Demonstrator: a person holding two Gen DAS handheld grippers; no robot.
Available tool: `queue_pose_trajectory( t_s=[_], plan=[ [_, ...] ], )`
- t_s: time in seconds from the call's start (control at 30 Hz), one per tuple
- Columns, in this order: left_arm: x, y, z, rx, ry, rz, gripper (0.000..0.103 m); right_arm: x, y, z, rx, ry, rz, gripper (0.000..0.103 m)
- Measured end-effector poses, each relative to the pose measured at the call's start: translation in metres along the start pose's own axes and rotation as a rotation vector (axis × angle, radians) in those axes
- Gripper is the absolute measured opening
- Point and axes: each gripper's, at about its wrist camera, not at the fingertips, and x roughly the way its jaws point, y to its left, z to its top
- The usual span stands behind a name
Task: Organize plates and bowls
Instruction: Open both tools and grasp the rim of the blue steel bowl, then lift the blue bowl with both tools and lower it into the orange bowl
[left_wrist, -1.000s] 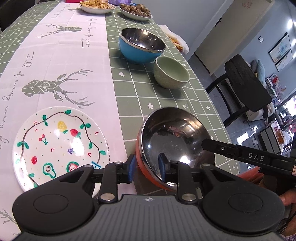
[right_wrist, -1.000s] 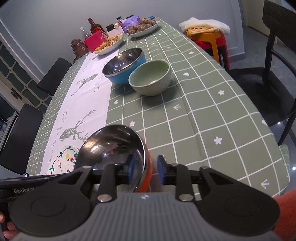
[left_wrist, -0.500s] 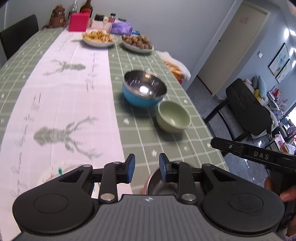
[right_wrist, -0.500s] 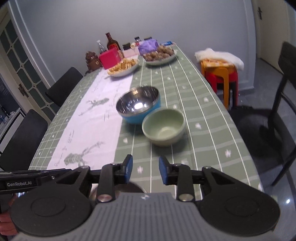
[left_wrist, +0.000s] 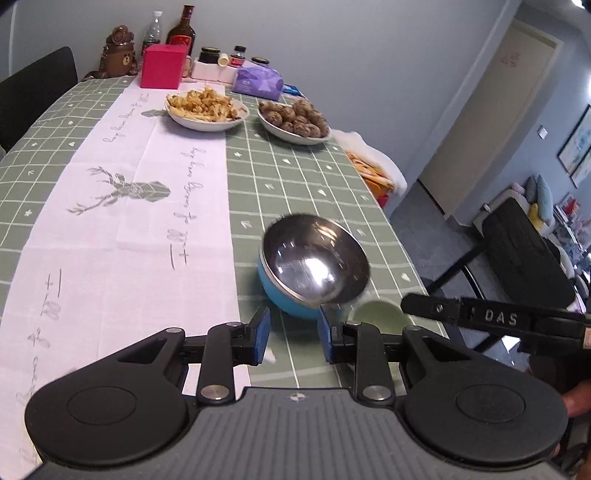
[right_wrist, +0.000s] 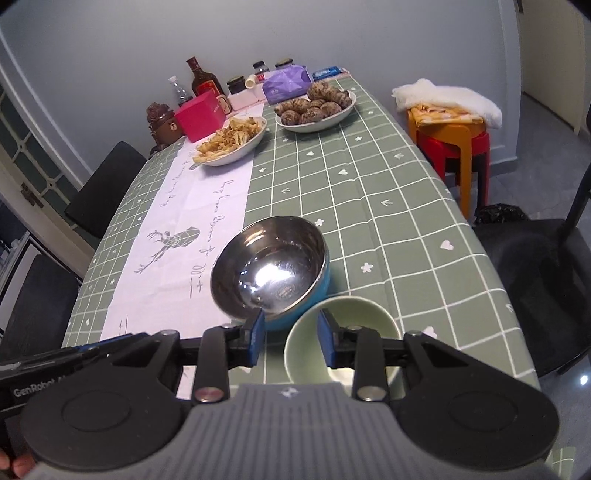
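Observation:
A blue bowl with a steel inside (left_wrist: 314, 266) stands on the green checked tablecloth, just beyond my left gripper (left_wrist: 293, 338), which is open and empty. A pale green bowl (right_wrist: 340, 332) sits beside the blue bowl (right_wrist: 269, 269), at its near right. My right gripper (right_wrist: 290, 338) is open and empty, its right finger over the green bowl's rim, its left finger near the blue bowl. The green bowl (left_wrist: 376, 314) is partly hidden in the left wrist view. The orange bowl and the painted plate are out of view.
A plate of fries (left_wrist: 205, 110) and a plate of brown round food (left_wrist: 295, 122) stand at the far end with bottles and a red box (left_wrist: 162, 66). Black chairs (right_wrist: 546, 266) and a stool (right_wrist: 450, 136) stand by the table's right edge.
Both grippers have left the orange bowl and moved forward along the table to the blue and green bowls. The orange bowl and painted plate have dropped out of view.

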Motion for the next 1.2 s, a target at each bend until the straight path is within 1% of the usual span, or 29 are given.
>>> queue_pose_trajectory(
  t_s=[0.1,0.17,0.23,0.3,0.4,0.5,0.53,0.6,0.7,0.77,0.83,0.9,1.07,1.2],
  plan=[
    [0.018,0.002,0.011,-0.013,-0.027,0.034,0.031,0.019,-0.002,0.009,-0.002,0.019,-0.024,0.032],
    [0.029,0.002,0.015,-0.002,-0.022,0.049,0.031,0.029,-0.005,0.014,0.007,0.031,-0.032,0.032],
    [0.043,0.003,0.019,-0.005,-0.014,0.086,0.031,0.037,-0.010,0.019,0.028,0.036,-0.033,0.031],
    [0.056,0.005,0.023,-0.014,0.008,0.082,0.031,0.043,-0.014,0.024,0.046,0.043,-0.030,0.031],
    [0.076,0.011,0.025,-0.058,0.058,0.085,0.031,0.051,-0.017,0.029,0.058,0.059,-0.023,0.030],
    [0.090,0.013,0.024,-0.066,0.092,0.092,0.031,0.059,-0.019,0.033,0.062,0.072,-0.026,0.024],
    [0.093,0.014,0.024,-0.068,0.096,0.088,0.031,0.063,-0.020,0.034,0.066,0.077,-0.022,0.024],
    [0.097,0.013,0.024,-0.067,0.106,0.087,0.029,0.068,-0.020,0.035,0.074,0.087,-0.017,0.022],
    [0.105,0.009,0.025,-0.058,0.122,0.098,0.027,0.075,-0.021,0.037,0.074,0.099,-0.020,0.022],
    [0.108,0.007,0.025,-0.042,0.128,0.099,0.023,0.078,-0.022,0.037,0.077,0.103,-0.024,0.019],
    [0.110,0.004,0.025,-0.034,0.128,0.105,0.020,0.081,-0.023,0.037,0.086,0.101,-0.017,0.012],
    [0.111,0.002,0.025,-0.025,0.126,0.117,0.020,0.081,-0.024,0.035,0.090,0.095,-0.024,0.008],
    [0.108,0.002,0.025,-0.020,0.126,0.131,0.018,0.078,-0.025,0.033,0.106,0.086,-0.003,0.008],
    [0.093,0.003,0.026,-0.012,0.099,0.142,0.018,0.066,-0.015,0.035,0.079,0.057,0.022,0.008]
  ],
)
